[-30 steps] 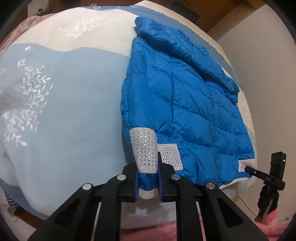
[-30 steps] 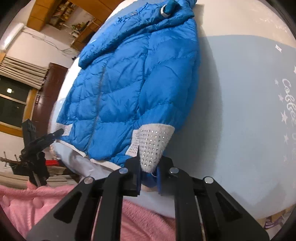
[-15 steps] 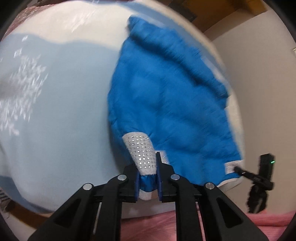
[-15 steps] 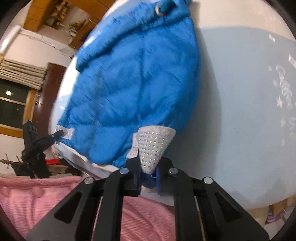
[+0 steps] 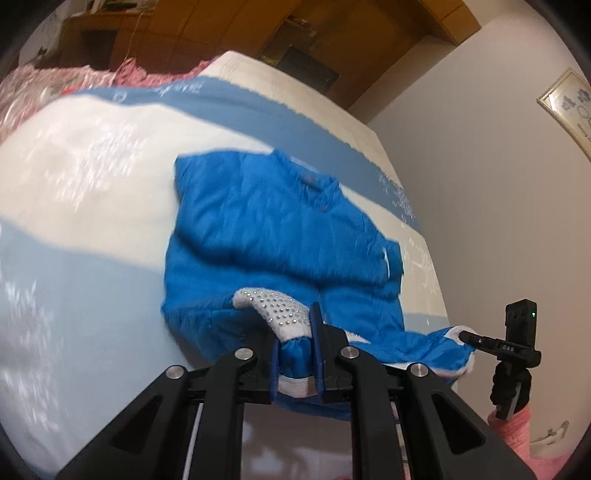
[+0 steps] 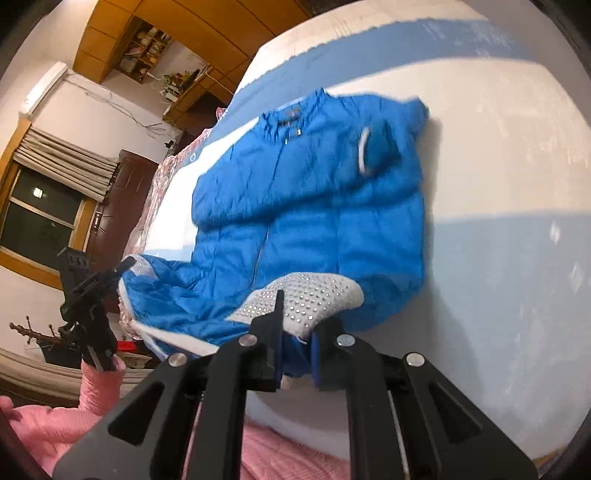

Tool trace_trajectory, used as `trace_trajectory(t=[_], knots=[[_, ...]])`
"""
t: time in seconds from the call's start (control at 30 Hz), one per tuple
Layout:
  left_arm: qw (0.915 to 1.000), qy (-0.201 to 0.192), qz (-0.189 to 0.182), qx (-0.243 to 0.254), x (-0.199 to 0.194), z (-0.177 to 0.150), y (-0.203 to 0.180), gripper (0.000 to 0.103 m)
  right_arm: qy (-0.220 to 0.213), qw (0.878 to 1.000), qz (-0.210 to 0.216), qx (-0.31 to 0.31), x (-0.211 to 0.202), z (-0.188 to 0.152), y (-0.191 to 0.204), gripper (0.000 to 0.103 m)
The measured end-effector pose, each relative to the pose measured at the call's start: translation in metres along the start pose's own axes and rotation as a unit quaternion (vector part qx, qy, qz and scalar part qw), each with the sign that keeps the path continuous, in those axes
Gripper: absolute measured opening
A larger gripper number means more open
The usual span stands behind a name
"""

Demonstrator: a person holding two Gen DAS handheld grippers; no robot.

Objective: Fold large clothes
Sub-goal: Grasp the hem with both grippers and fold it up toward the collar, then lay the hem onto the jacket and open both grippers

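A: Where is the blue puffer jacket (image 5: 280, 236)?

B: It lies front up on the bed cover (image 5: 85, 206), spread over the cover's white and pale blue bands. The collar end points toward the wooden cabinets (image 5: 229, 33). The hem end, the nearer one, is raised off the cover.

A: What raises it?

B: Two grippers. The left gripper (image 5: 295, 354) is clamped on the jacket's hem beside a white studded cuff (image 5: 277, 314), with blue fabric pinched between its pads. The right gripper (image 6: 295, 350) is clenched the same way on the hem at the jacket's other side, and the other studded cuff (image 6: 310, 299) drapes over its fingers.

A: And the sleeves?

B: One sleeve end (image 6: 376, 151) lies folded across the jacket's chest, near the collar. The pictures are blurred there, so I cannot tell more.

A: What else lies round the jacket?

B: In the left wrist view the right gripper (image 5: 513, 343) shows at the jacket's far hem corner, held by an arm in a pink sleeve (image 5: 509, 428). A framed picture (image 5: 569, 103) hangs on the wall beyond that corner. In the right wrist view a window with a rolled blind (image 6: 48, 206) stands past the jacket's other side.
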State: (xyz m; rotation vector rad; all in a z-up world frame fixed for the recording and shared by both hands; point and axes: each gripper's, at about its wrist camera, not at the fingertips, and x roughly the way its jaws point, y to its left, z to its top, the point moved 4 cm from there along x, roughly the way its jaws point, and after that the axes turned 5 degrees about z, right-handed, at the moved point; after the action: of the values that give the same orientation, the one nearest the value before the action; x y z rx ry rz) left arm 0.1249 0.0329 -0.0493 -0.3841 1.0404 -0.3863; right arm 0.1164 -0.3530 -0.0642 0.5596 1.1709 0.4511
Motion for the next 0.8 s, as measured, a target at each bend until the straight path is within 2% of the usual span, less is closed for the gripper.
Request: trace_trajectory(t=[0.17, 0.23, 0.4, 0.53, 0.63, 0.8], knots=[[1.0000, -0.005, -0.002, 0.003, 0.024, 0.050, -0.002, 0.014, -0.005, 1.000, 0.004, 0.009, 0.005, 0.054, -0.008, 0.010], [0.9997, -0.009, 0.012, 0.017, 0.038, 0.070, -0.004, 0.014, -0.004, 1.000, -0.002, 0.012, 0.010, 0.073, -0.011, 0.010], [0.9972, 0.000, 0.060, 0.043, 0.075, 0.095, -0.005, 0.015, 0.001, 0.999, -0.039, 0.022, 0.029, 0.100, -0.023, 0.010], [0.9954, 0.026, 0.088, 0.029, 0.116, 0.113, 0.009, 0.018, 0.009, 0.997, -0.061, 0.054, 0.057, 0.123, -0.048, 0.012], [0.9958, 0.052, 0.075, -0.007, 0.132, 0.124, 0.021, 0.021, 0.026, 0.994, -0.065, 0.081, 0.068, 0.134, -0.059, 0.018], [0.9971, 0.067, 0.030, -0.019, 0.121, 0.131, 0.020, 0.033, 0.038, 0.995, -0.060, 0.070, 0.060, 0.137, -0.055, 0.024]])
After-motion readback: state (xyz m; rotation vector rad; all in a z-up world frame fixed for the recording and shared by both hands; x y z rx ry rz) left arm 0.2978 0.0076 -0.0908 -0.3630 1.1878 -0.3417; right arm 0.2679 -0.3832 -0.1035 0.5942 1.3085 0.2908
